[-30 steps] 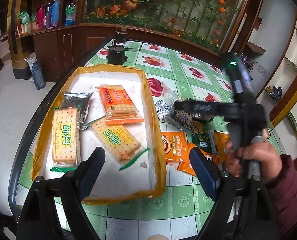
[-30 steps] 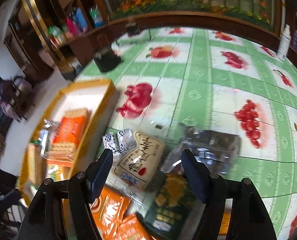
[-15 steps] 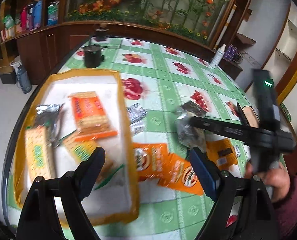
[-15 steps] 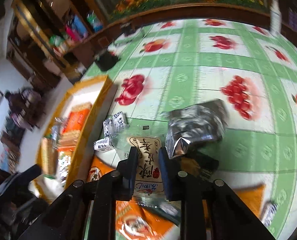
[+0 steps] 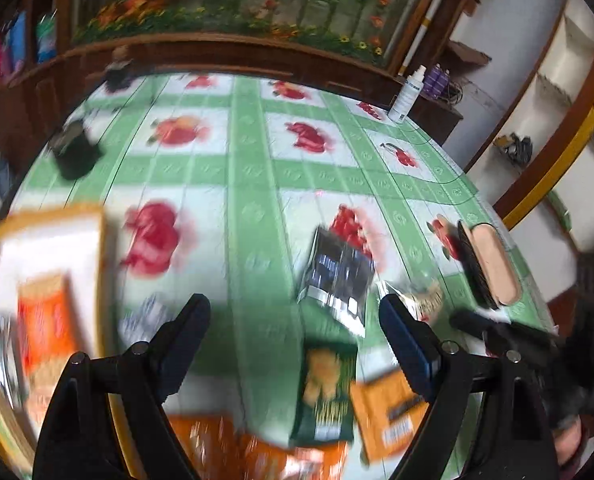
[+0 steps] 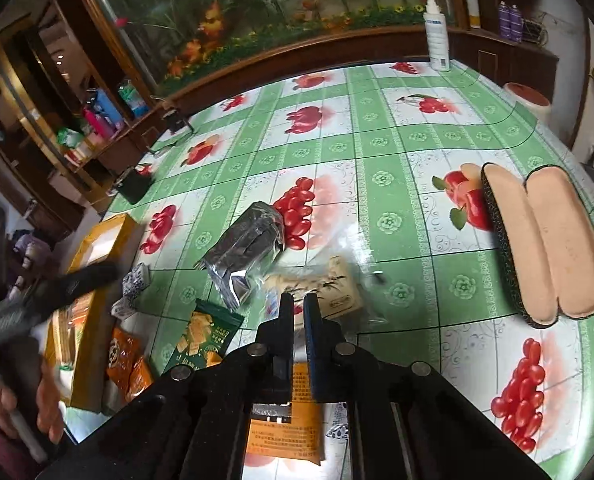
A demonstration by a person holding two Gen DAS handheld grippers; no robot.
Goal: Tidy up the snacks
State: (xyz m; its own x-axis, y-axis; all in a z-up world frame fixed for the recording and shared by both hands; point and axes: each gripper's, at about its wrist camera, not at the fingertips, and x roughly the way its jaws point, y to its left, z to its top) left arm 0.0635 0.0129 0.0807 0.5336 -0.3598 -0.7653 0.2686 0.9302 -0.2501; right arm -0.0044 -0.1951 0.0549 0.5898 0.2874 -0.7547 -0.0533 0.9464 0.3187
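Where the green fruit-print tablecloth (image 6: 377,148) fills both views, the left wrist view is smeared by motion blur, so most print is unreadable. The yellow-rimmed tray (image 6: 93,280) sits at the table's left, cut off by the frame edge, with orange and tan cracker packs blurred inside. An open glasses case (image 6: 545,240) lies well apart to the right. The left gripper (image 5: 293,320) hangs wide open and empty above the loose snacks. The right gripper (image 6: 297,312) has its jaws nearly together on the edge of the clear wrapper of a beige biscuit pack (image 6: 329,284); the contact itself is hidden. Just beside lie a silver foil pouch (image 6: 245,248), a green snack bag (image 6: 205,336) and an orange packet (image 6: 285,432), partly covered.
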